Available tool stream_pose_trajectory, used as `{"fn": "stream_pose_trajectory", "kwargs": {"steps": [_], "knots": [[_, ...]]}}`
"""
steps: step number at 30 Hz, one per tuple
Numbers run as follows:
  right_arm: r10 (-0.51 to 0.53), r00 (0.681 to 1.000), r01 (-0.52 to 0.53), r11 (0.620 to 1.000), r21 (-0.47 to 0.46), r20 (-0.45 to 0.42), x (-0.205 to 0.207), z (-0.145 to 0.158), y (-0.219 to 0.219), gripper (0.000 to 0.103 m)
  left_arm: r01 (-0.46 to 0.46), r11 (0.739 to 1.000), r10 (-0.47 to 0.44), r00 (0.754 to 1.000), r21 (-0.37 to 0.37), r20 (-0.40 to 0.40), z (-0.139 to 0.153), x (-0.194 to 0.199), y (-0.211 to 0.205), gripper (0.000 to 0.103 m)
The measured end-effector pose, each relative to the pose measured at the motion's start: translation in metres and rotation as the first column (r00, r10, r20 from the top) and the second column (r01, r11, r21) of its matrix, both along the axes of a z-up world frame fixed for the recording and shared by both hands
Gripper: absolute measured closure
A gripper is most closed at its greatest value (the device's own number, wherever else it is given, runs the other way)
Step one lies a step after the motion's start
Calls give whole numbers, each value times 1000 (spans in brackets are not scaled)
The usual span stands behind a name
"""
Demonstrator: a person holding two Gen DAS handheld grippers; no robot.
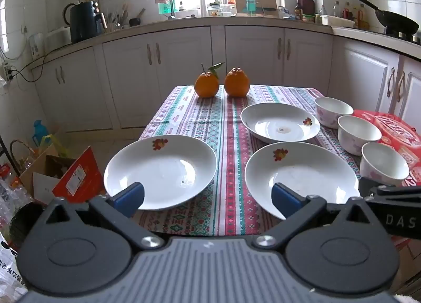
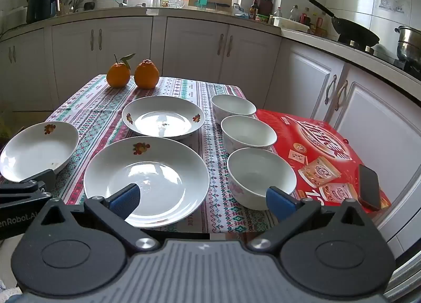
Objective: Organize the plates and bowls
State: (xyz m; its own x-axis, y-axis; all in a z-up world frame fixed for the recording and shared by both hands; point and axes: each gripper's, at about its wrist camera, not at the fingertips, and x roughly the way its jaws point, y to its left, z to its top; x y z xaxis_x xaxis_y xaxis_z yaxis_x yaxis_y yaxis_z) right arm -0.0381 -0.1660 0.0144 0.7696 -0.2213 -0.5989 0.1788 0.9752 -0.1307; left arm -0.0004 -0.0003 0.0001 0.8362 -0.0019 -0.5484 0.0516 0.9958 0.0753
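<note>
From left wrist: left gripper (image 1: 208, 197) pitched down over near table edge, jaws spread full, nothing between. Left plate (image 1: 160, 171) under one finger, near-right plate (image 1: 302, 174) under the other, far plate (image 1: 280, 121) behind.

From right wrist: right gripper (image 2: 204, 199) same downward tilt, wide open, empty. Three bowls (image 2: 261, 176) line the tablecloth's (image 2: 215, 208) right edge beside the red box (image 2: 315, 145).

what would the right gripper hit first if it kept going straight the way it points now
Probably the patterned tablecloth in the gap between the near plate and the nearest bowl. The open right gripper straddles that gap, though depth is hard to judge.
</note>
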Motion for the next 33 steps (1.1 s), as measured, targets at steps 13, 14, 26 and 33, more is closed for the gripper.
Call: {"fn": "stream_pose_trajectory", "kwargs": {"steps": [13,14,26,33], "knots": [[0,1000,0,1000,8,4,-1,0,-1,0,3,1000,-3,1000,-8,1,0,3,1,1],[1,1000,-1,1000,8,4,-1,0,-1,0,3,1000,-3,1000,-8,1,0,3,1,1],[1,1000,-1,1000,14,4,-1,1,0,0,4,1000,-4,1000,-9,1,3,-1,-1,1],[0,1000,0,1000,14,3,-1,3,3,0,6,1000,-6,1000,-10,2,4,-1,-1,1]]}}
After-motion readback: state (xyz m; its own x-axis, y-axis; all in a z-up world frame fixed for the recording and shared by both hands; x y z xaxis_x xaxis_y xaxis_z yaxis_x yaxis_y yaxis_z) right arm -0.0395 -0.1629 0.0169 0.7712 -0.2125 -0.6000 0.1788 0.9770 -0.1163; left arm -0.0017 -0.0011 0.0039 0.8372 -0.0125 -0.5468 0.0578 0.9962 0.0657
